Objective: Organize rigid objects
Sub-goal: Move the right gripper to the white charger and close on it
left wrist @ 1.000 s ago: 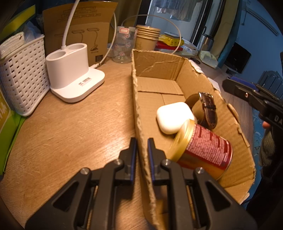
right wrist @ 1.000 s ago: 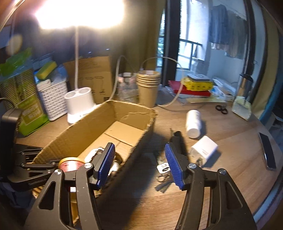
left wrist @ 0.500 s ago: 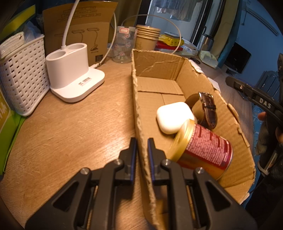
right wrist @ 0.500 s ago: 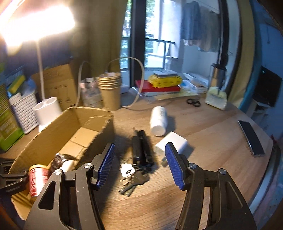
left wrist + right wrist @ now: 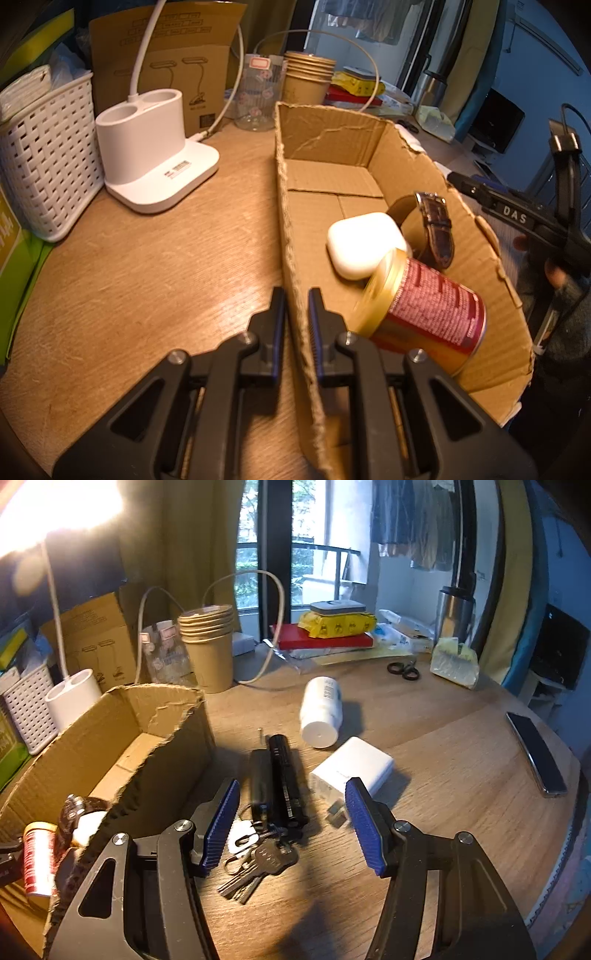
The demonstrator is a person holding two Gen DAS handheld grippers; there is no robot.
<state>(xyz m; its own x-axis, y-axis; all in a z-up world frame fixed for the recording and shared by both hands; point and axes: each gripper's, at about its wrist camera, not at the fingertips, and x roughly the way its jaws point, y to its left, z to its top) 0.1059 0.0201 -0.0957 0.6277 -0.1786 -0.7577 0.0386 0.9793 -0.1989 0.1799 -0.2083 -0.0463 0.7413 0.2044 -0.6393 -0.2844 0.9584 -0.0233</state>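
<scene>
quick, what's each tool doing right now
left tool: closed on the side wall of the cardboard box.
right tool: open, holding nothing, above the keys.

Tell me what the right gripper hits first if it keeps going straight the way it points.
Most likely the black rectangular devices with the bunch of keys, lying between the open right gripper fingers; depth is uncertain.

brown cardboard box (image 5: 332,125) | red-and-gold can (image 5: 424,314) | white case (image 5: 364,242) | dark brown watch strap (image 5: 437,229) (glossy) | white lattice basket (image 5: 44,155) | black keyfob (image 5: 282,775)
</scene>
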